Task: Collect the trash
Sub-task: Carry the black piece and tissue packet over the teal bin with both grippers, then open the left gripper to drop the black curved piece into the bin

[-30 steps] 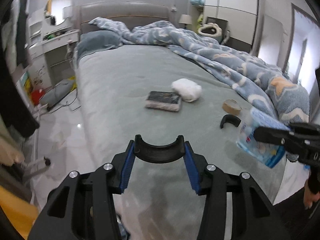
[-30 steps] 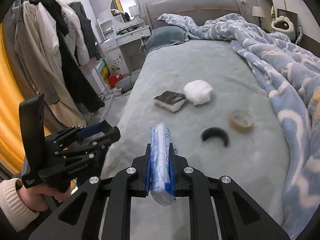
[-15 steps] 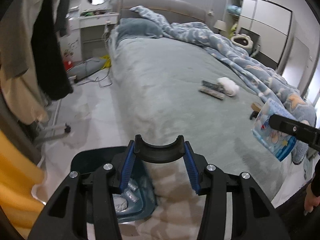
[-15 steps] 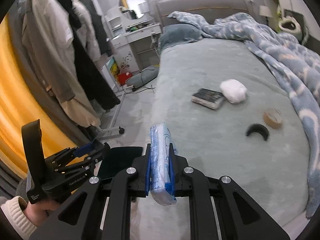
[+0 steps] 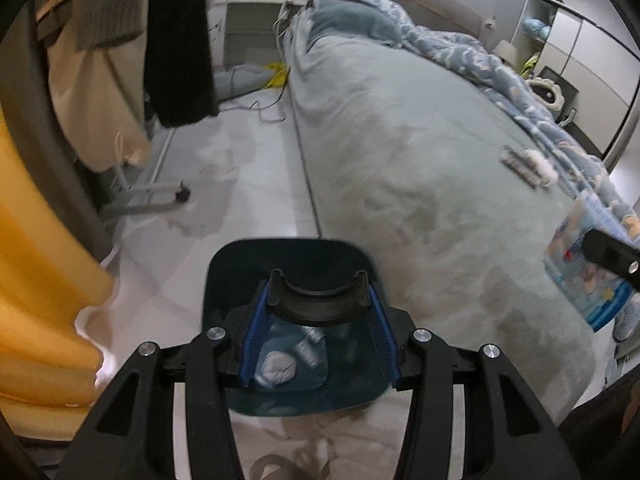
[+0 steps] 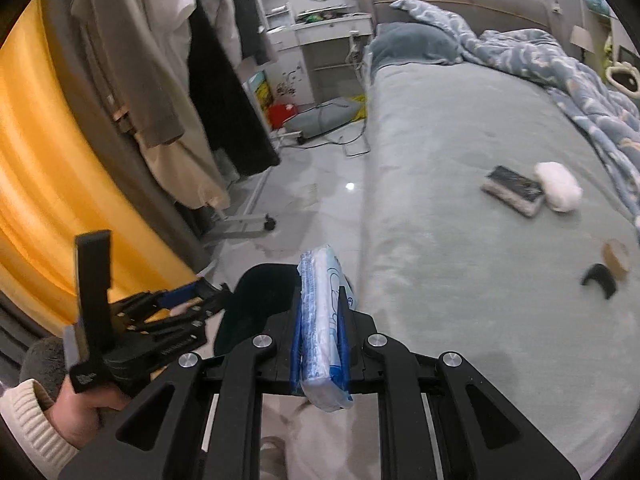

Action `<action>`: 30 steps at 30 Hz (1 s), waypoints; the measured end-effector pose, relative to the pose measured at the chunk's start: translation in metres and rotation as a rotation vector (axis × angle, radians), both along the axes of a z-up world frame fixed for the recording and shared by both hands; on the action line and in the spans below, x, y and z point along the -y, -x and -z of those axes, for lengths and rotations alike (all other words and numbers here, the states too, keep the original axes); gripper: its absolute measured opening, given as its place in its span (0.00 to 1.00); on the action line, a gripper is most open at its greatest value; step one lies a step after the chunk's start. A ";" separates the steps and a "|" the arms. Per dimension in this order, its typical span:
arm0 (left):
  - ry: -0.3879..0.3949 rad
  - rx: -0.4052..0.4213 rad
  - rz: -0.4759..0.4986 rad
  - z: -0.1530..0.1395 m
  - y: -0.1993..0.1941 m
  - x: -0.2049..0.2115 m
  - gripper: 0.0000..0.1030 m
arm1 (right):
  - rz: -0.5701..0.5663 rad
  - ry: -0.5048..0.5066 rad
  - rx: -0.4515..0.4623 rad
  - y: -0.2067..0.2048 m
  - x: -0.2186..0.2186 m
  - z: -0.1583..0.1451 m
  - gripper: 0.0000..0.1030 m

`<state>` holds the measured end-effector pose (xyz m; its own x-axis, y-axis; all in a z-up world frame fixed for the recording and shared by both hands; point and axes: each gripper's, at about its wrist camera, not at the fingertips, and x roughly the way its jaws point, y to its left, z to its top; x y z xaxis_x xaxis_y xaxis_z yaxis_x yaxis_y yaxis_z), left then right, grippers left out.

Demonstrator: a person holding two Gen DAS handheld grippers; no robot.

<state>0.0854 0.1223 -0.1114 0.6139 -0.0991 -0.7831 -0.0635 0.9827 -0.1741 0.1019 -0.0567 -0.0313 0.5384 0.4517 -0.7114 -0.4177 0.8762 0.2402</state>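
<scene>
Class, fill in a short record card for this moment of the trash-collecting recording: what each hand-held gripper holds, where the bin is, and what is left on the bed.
left hand-held gripper: clamped on a black curved piece, above the bin
right hand-held gripper: shut on a blue and white plastic pack
bin: dark, on the floor beside the bed, some trash already inside
bed: book, white fluffy bundle, tape roll, black curved piece
person: left hand with a cream cuff

We list on the grey-green bed [image 6: 460, 240] a rumpled blue blanket [image 6: 568, 68], a pillow [image 6: 412, 46] and a book [image 6: 514, 189]; beside it hanging coats [image 6: 160, 80], a yellow curtain [image 6: 48, 160] and a white dresser [image 6: 320, 52].
</scene>
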 end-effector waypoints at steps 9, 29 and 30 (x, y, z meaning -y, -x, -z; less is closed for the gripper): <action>0.041 -0.114 -0.051 0.031 0.002 -0.030 0.49 | -0.043 0.029 -0.076 -0.006 -0.042 0.020 0.14; 0.068 -0.312 -0.021 0.092 -0.019 -0.033 0.54 | -0.079 0.067 -0.250 -0.044 -0.074 0.068 0.14; 0.062 -0.314 -0.017 0.093 -0.020 -0.033 0.59 | -0.079 0.066 -0.255 -0.045 -0.075 0.070 0.14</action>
<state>0.1050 0.1548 -0.2040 0.3455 -0.1443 -0.9273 -0.1396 0.9692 -0.2029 0.1474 0.0185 -0.1014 0.3031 0.4331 -0.8489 -0.4190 0.8606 0.2894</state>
